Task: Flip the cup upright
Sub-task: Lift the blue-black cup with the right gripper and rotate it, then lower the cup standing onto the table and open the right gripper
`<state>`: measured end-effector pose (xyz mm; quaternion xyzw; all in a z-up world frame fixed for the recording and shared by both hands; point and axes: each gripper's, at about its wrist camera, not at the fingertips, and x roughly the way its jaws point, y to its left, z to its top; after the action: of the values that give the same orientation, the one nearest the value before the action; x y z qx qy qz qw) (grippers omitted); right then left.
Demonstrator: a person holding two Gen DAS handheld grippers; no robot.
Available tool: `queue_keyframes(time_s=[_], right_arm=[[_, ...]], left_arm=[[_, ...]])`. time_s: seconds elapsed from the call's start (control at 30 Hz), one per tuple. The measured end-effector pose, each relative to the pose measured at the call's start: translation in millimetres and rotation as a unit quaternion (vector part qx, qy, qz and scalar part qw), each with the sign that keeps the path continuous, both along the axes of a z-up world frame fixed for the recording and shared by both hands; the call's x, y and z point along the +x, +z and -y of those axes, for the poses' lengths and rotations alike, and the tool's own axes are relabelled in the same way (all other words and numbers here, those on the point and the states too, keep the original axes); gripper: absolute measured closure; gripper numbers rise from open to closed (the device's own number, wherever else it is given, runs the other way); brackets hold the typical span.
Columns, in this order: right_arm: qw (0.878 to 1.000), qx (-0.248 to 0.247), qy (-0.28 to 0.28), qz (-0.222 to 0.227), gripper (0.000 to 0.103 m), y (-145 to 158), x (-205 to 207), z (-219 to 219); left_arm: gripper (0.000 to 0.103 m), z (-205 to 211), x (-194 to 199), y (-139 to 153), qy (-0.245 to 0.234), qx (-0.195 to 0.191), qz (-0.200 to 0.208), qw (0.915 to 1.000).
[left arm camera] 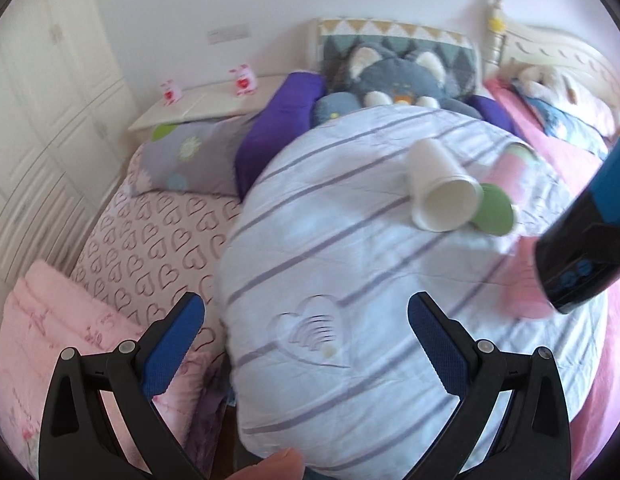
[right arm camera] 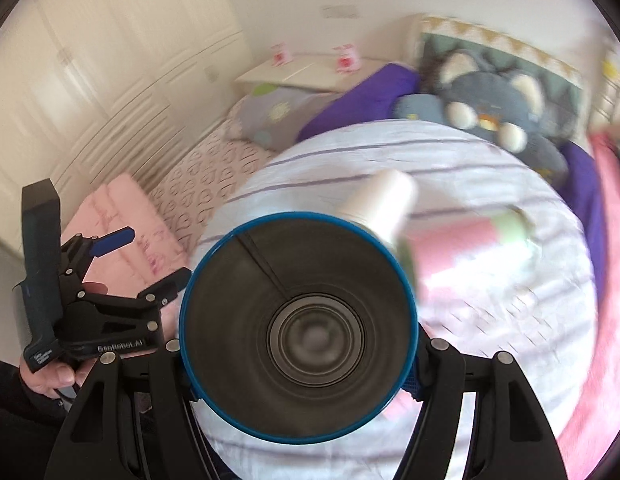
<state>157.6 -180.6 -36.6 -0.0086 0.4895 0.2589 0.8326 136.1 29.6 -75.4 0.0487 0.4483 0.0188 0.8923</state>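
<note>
My right gripper (right arm camera: 297,360) is shut on a blue-rimmed dark cup (right arm camera: 297,328), its open mouth facing the right wrist camera. The same cup, blue and black on the outside, shows at the right edge of the left wrist view (left arm camera: 590,232), held above the quilt. A white paper cup (left arm camera: 438,188) lies on its side on the striped quilt (left arm camera: 350,280), its mouth toward the left wrist camera; it appears blurred in the right wrist view (right arm camera: 382,204). My left gripper (left arm camera: 305,320) is open and empty above the quilt's near edge, and shows at left in the right wrist view (right arm camera: 149,272).
A pink cup with a green end (right arm camera: 470,248) lies beside the white cup. A grey cat plush (left arm camera: 394,80), purple pillow (left arm camera: 277,128) and patterned pillows sit by the headboard. A folded pink blanket (left arm camera: 69,340) lies at left. A white nightstand (left arm camera: 201,104) holds two small pink figures.
</note>
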Motion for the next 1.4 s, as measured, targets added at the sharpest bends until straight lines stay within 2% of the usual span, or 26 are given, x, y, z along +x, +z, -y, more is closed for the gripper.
queue_keyframes(time_s=[0.23,0.43,0.6,0.73,0.83,1.17,1.23,1.4], right_arm=[[0.995,-0.013,-0.097,-0.004,0.033,4.9,-30.9,84.3],[0.992,-0.010,-0.121,-0.035,0.033,-20.3,-25.9,119.5],[0.991,0.005,-0.119,-0.062,0.033,-55.3,-10.4,128.8],[0.990,0.014,-0.119,-0.071,0.033,-72.1,9.1,128.7],[0.990,0.028,-0.122,-0.067,0.033,-73.5,21.1,131.0],[0.988,0.022,-0.135,-0.072,0.032,-87.0,51.9,133.5],[0.987,0.026,-0.143,-0.075,0.025,-89.4,53.3,137.6],[0.983,0.024,-0.169,-0.064,0.019,-84.1,46.4,145.3]], left_arm=[[0.000,48.6,3.1,4.7,-0.047,0.001,0.004,0.9989],[0.000,74.1,4.2,2.1,-0.067,0.013,0.000,0.9977],[0.000,79.3,9.1,-3.0,-0.062,0.027,-0.007,0.9977],[0.000,78.0,14.1,-7.1,-0.055,0.036,-0.013,0.9977],[0.000,79.1,18.6,-8.8,-0.052,0.042,-0.016,0.9976],[0.000,81.4,24.1,-10.7,-0.052,0.051,-0.018,0.9972],[0.000,83.5,23.4,-10.9,-0.055,0.052,-0.017,0.9970],[0.000,86.9,18.7,-6.8,-0.060,0.053,-0.013,0.9967]])
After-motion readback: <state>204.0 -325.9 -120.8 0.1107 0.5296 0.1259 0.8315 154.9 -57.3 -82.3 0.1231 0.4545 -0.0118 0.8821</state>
